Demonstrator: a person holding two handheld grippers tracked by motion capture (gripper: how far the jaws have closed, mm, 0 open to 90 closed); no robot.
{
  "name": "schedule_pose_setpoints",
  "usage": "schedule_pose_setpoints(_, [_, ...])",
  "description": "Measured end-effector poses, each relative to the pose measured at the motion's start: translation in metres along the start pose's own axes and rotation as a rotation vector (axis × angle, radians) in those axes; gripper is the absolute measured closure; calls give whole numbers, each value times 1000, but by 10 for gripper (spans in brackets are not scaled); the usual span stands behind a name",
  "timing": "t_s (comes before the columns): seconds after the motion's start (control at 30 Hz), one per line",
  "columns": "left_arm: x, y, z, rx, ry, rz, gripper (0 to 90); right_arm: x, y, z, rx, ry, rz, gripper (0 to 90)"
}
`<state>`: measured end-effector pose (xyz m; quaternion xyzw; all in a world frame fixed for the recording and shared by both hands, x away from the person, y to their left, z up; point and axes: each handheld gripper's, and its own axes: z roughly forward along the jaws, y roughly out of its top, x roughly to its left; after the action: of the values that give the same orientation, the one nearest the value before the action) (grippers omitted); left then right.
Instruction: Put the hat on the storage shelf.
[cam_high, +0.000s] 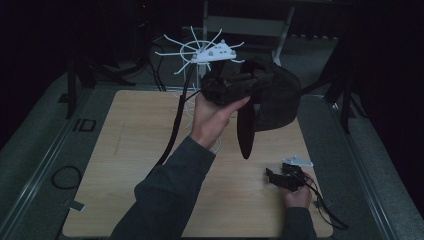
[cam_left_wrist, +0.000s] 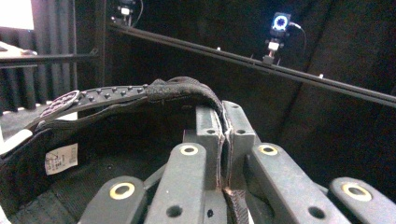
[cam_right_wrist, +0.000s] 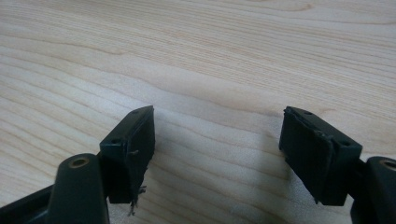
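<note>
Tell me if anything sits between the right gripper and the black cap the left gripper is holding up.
Nothing visible does. The left gripper is shut on the black cap, holding it above the far part of the table. The right gripper rests open near the front right, with bare wood between.

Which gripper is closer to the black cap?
Left. The left gripper is shut on the cap, holding it up by its edge. The right gripper rests open on the table, below the cap.
</note>
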<state>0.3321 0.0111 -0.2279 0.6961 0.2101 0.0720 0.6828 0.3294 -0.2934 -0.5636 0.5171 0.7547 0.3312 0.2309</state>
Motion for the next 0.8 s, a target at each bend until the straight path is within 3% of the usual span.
schedule_pose_setpoints(0.43, [-1, 2, -19, -32, 17, 13, 876, 0, 0, 0, 0, -1, -2, 264])
schedule_pose_setpoints(0.8, [6, -10, -32, -50, 23, -13, 876, 0, 0, 0, 0, 0, -1, 263])
